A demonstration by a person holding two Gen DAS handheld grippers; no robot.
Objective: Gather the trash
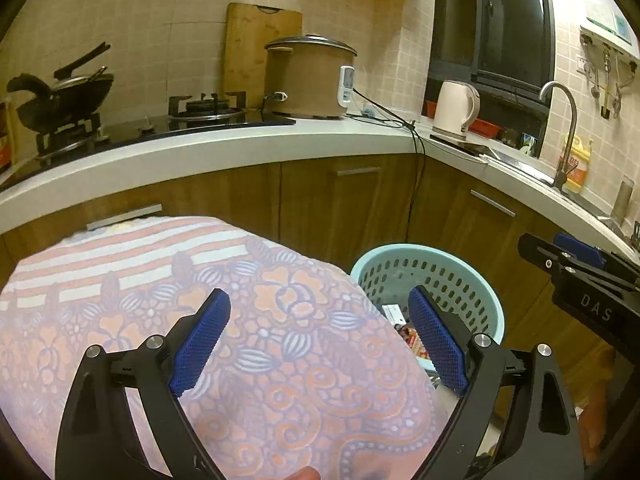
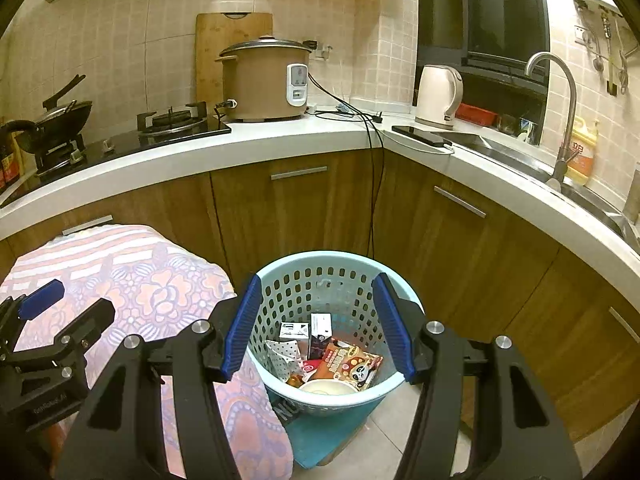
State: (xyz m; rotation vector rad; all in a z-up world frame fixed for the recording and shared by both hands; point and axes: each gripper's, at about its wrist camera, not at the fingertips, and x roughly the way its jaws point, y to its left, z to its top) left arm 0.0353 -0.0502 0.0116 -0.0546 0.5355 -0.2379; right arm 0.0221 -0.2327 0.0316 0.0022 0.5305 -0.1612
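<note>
Both grippers' fingers stood spread and empty; my right gripper hung directly over the trash basket, my left gripper beside it above the patterned cloth.

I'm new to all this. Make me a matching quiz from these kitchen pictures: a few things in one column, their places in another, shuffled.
Things:
1. kettle
2. wok
3. snack packet
4. phone

Places:
A. inside the blue basket
B. flat on the counter, near the sink
C. on the burner at far left
D. upright in the counter's corner, under the window

Pairs: 1-D, 2-C, 3-A, 4-B
</note>
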